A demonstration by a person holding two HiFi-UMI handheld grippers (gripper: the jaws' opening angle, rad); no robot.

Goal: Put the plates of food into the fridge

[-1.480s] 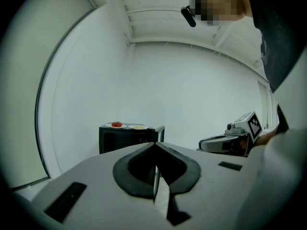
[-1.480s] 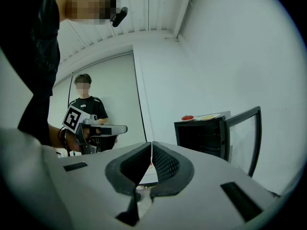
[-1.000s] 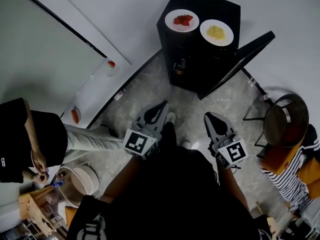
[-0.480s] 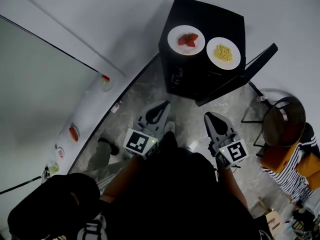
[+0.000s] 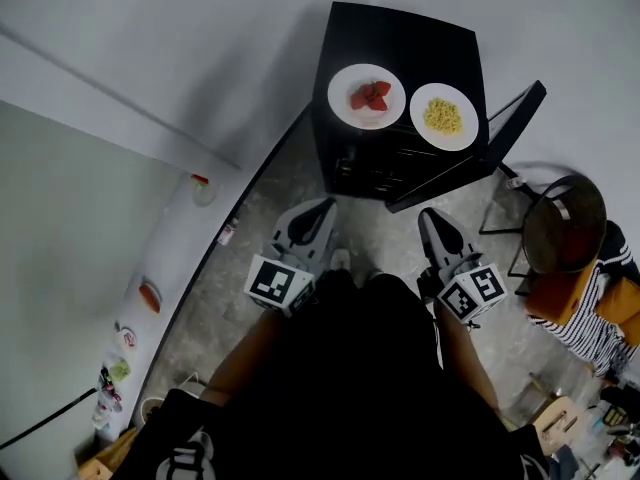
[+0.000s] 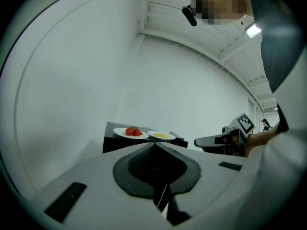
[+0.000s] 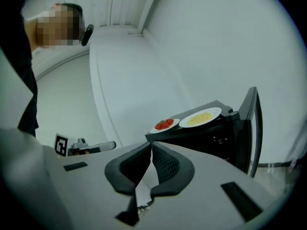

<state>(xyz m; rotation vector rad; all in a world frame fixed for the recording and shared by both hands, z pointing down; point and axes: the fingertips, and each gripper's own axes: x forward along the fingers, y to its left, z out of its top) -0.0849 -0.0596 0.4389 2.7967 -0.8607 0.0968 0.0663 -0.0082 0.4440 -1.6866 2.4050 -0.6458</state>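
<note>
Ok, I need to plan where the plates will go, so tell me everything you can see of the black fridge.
The fridge is a small, boxy black cabinet standing upright on the pale mottled floor. Its door is swung wide open to the right in the head view, exposing a dark interior whose contents are too dim to name. On its flat top, side by side, rest the strawberry plate and the plate of yellow food, both white.
</note>
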